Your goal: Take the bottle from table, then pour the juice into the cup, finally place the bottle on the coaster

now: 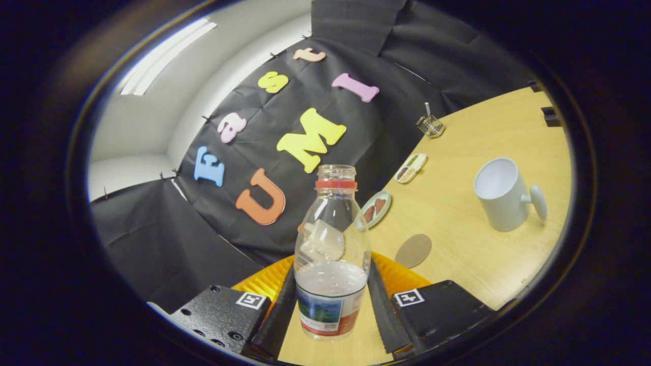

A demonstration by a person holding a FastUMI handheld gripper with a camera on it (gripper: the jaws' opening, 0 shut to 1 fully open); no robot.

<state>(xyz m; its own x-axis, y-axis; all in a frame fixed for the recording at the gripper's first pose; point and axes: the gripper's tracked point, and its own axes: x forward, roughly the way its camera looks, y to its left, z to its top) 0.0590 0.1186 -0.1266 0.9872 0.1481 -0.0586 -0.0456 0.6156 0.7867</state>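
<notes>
In the gripper view the bottle (331, 254) stands between the two fingers (385, 305), which press on its lower body from both sides, so the gripper (331, 310) is closed on it and holding it. The bottle is uncapped, with a red ring at its neck, and liquid fills roughly the lower third. The whole scene is tilted, and the table (457, 254) seems to lie below the bottle's base, so the bottle looks lifted rather than resting, though I cannot be sure of that. Beyond the fingers and off to the right stands the cup (501, 195), upright with its handle away from the bottle; its inside looks empty as far as can be seen. Between bottle and cup, nearer the bottle, lies the round coaster (413, 250), bare. Two small dishes (376, 208) and a wire holder (430, 125) sit farther back near the wall. My judgement: taking the bottle is done; pouring into the cup and setting the bottle on the coaster are both left
</notes>
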